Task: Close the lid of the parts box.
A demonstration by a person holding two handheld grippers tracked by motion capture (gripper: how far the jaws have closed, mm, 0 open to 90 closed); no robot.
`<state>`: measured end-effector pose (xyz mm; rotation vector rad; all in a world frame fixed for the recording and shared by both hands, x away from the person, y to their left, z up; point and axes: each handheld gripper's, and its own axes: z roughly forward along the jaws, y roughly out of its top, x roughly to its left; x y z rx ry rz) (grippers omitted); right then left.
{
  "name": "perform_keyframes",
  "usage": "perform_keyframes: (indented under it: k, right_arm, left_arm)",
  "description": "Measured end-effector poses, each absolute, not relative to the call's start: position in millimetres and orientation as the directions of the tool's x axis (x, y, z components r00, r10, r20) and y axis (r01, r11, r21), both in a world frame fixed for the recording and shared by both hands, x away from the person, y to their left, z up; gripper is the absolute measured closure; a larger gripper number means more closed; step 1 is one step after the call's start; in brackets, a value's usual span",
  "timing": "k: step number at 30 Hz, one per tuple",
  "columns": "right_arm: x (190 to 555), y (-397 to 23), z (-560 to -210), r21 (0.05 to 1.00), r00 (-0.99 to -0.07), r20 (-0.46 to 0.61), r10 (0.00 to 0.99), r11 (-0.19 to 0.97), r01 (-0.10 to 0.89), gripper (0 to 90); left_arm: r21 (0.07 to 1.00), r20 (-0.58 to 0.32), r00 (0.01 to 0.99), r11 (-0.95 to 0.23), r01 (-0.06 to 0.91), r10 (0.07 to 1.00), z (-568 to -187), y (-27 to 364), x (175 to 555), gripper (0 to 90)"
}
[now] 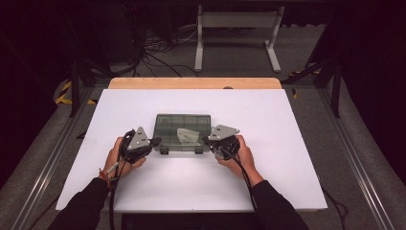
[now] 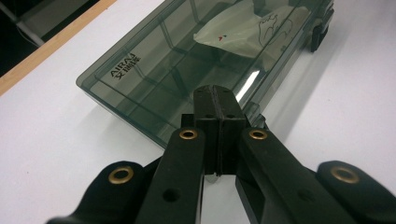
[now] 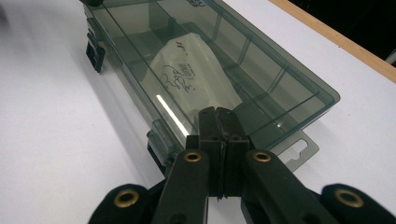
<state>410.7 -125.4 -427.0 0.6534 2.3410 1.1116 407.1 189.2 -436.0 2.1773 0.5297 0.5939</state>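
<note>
Both grippers, left and right, are resting jaws together, holding nothing, flanking the closed box mid-table. Likely next: pressing its front latches open.

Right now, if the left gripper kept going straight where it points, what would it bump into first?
Probably the smoky clear plastic box. The left gripper, fingers shut, points at the box's near corner, right above one black latch. Whether it already touches is unclear.
</note>
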Motion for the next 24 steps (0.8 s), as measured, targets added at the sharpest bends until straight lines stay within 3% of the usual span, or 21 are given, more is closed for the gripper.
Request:
perform_keyframes:
  k: [24]
  right_arm:
    - [400.6, -126.7, -430.2, 0.81, -0.76, -0.226, 0.61, 0.55, 0.201, 89.5]
  left_arm:
    - [0.821, 0.211, 0.797, -0.545, 0.17, 0.566, -441.6, 193.1, 405.8, 89.7]
